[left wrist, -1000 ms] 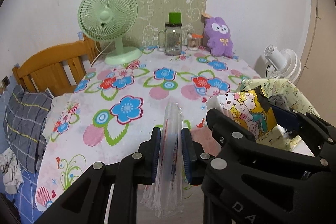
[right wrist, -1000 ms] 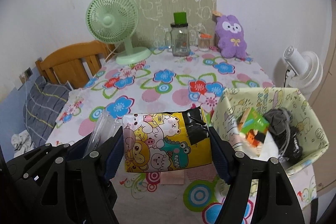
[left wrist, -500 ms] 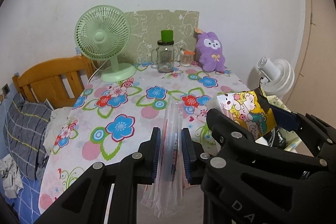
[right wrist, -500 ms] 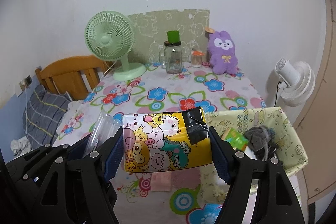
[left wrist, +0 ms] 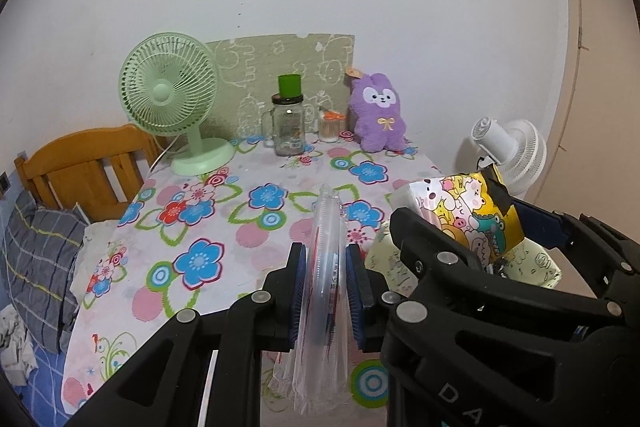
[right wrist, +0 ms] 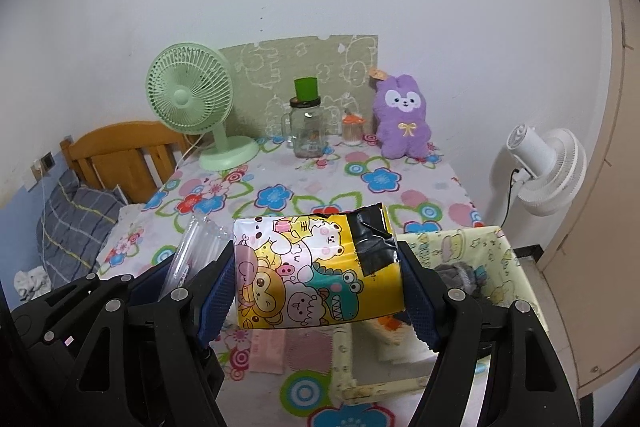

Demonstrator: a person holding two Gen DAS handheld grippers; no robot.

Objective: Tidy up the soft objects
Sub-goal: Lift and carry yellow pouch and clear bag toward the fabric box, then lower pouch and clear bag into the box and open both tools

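The left tongs were pressed almost together, pinching a flat clear plastic packet that stood on edge between the blue pads and hung below them, above the worktop's near edge. The right tongs stood wide but were clamped on a tissue pack printed with cartoon animals on yellow, one end patched with black tape; its two ends pressed against the pads and it hung clear of the worktop.

Below and to the right of that pack, at the worktop's near right corner, sat a pale yellow fabric storage box. It already held something grey and soft and a white and orange item I could not identify. By my reading the task was partway done: some soft things were in the box, two more were in hand and not yet placed.

A pink flat packet lay near the worktop's front edge, just left of the box, and a purple plush rabbit sat upright at the far right corner; either might count as left to sort. The green desk fan, glass mason jar and small toothpick jar along the far edge looked like hard items to leave alone.
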